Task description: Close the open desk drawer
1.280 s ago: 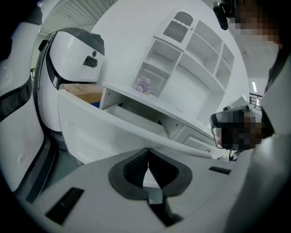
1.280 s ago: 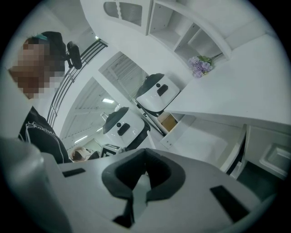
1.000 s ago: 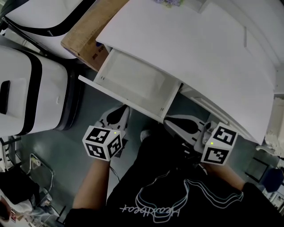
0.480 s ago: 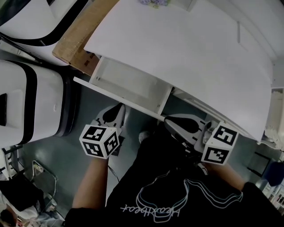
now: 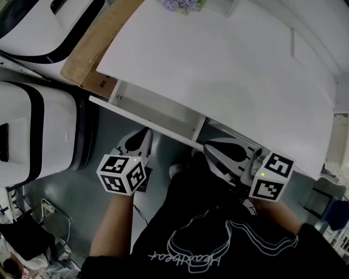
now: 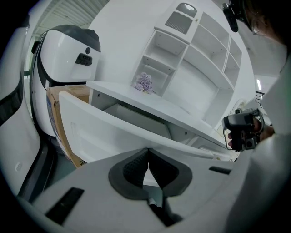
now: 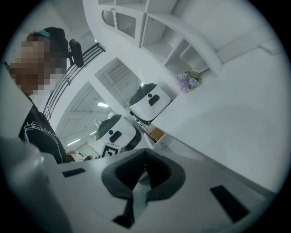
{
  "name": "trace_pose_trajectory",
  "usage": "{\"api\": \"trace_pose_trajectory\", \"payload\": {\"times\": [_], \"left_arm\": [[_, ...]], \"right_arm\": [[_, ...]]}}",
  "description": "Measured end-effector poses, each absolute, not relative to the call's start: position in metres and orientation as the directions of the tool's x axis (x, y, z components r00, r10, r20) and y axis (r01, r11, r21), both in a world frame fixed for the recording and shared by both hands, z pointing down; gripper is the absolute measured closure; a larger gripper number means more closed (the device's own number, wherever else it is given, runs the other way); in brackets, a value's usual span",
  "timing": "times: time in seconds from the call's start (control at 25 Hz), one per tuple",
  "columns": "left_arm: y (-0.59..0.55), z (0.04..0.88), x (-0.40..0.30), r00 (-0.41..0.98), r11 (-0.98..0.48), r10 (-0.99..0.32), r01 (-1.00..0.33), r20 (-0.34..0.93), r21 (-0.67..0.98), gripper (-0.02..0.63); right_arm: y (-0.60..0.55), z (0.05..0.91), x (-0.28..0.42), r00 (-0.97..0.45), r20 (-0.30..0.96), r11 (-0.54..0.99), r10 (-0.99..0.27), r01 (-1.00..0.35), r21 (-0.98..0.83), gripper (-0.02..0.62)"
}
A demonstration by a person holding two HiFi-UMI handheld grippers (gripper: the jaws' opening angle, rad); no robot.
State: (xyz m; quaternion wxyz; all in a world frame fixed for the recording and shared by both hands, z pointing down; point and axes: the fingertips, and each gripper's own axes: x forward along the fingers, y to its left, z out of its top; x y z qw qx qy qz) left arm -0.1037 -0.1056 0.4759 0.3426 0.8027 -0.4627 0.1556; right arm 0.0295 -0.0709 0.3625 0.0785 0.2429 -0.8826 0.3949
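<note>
Both grippers point(image 5: 143, 137) point(image 5: 210, 149), jaws together, hover near the part-open drawer point(image 5: 158, 111).

White desk top point(image 5: 234, 82) w/ purple flower bunch point(image 5: 181, 4) nr back edge.

We wear a black shirt point(image 5: 218, 218) at the bottom of the frame, with a pale line drawing and looping script across its front. Our left gripper point(image 5: 146, 132) and right gripper point(image 5: 208, 148) are pale grey shells with dark ribbed pads point(image 6: 134, 166). Each carries a white marker cube point(image 5: 122, 174) printed with black squares and showing a small green light.
</note>
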Motion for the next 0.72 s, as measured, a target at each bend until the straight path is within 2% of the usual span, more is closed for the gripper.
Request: {"api": "trace_pose_trajectory", "payload": {"times": [0.72], "left_arm": [[-0.137,0.475,-0.089,0.516,-0.329,-0.646,-0.853,0.563,0.405,0.6]], "right_arm": [[-0.094,0.356,0.049,-0.866,0.333,0.568,-0.372,-0.496,-0.657,0.589]]}}
